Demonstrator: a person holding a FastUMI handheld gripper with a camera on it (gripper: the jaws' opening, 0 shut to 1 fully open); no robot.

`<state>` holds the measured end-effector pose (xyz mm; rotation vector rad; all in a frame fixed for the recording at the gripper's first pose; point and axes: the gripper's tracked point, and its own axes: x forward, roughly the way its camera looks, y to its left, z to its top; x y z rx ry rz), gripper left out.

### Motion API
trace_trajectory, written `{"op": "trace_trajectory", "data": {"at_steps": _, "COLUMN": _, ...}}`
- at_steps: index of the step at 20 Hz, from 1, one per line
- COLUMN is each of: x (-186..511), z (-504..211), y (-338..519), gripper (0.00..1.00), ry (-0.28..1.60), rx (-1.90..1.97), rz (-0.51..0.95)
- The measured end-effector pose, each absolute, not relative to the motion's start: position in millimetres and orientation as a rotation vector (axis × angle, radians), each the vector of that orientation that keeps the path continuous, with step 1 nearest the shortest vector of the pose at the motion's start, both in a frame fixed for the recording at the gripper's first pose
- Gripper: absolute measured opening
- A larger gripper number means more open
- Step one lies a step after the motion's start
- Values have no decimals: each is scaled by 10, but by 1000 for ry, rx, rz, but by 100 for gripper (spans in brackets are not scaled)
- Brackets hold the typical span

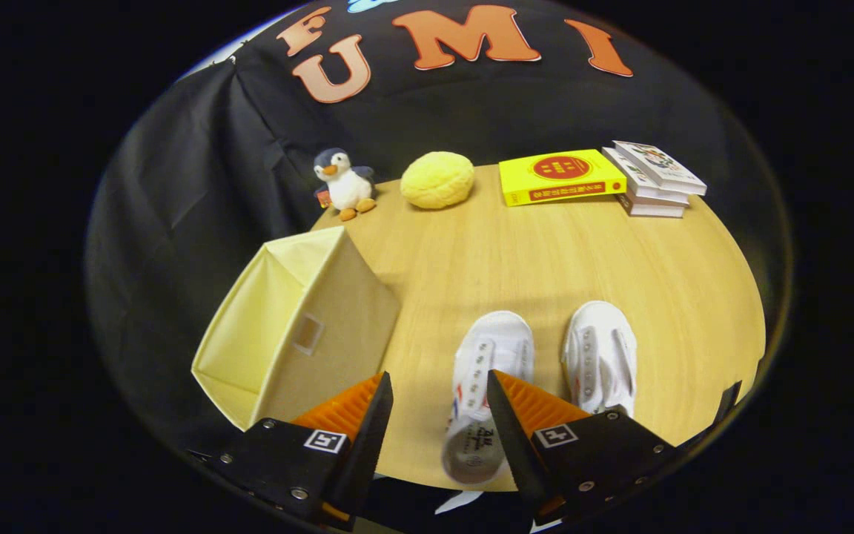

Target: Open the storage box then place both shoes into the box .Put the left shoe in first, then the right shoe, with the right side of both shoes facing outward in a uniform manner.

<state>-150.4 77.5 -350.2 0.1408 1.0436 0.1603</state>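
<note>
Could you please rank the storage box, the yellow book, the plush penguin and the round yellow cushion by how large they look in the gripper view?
1. storage box, beside the open gripper
2. yellow book
3. round yellow cushion
4. plush penguin

The box is nearest the camera, so its lead is exaggerated; cushion and penguin look close in size.

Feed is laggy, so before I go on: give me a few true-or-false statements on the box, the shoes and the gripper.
1. The storage box is open and holds no shoe. True.
2. The gripper is shut on a shoe. False: its fingers are spread, gripping nothing.
3. Both white shoes stand on the table. True.
4. The toy penguin sits inside the box. False: it stands beyond it, beside a yellow bun.
</note>
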Motion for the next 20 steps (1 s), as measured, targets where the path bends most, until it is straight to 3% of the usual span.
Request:
{"op": "trace_trajectory", "data": {"at_steps": 7, "x": -1943, "z": -3944, "y": 498, "gripper": 70, "ry": 1151, "rx": 52, "rz": 143}}
{"op": "trace_trajectory", "data": {"at_steps": 13, "x": -1825, "z": -4213, "y": 390, "gripper": 44, "ry": 1130, "rx": -15, "rz": 104}}
{"op": "trace_trajectory", "data": {"at_steps": 16, "x": -1674, "z": -4295, "y": 334, "gripper": 21, "ry": 1069, "rx": 28, "rz": 22}}
{"op": "trace_trajectory", "data": {"at_steps": 20, "x": -1613, "z": -4324, "y": 376, "gripper": 14, "ry": 995, "rx": -8, "rz": -10}}
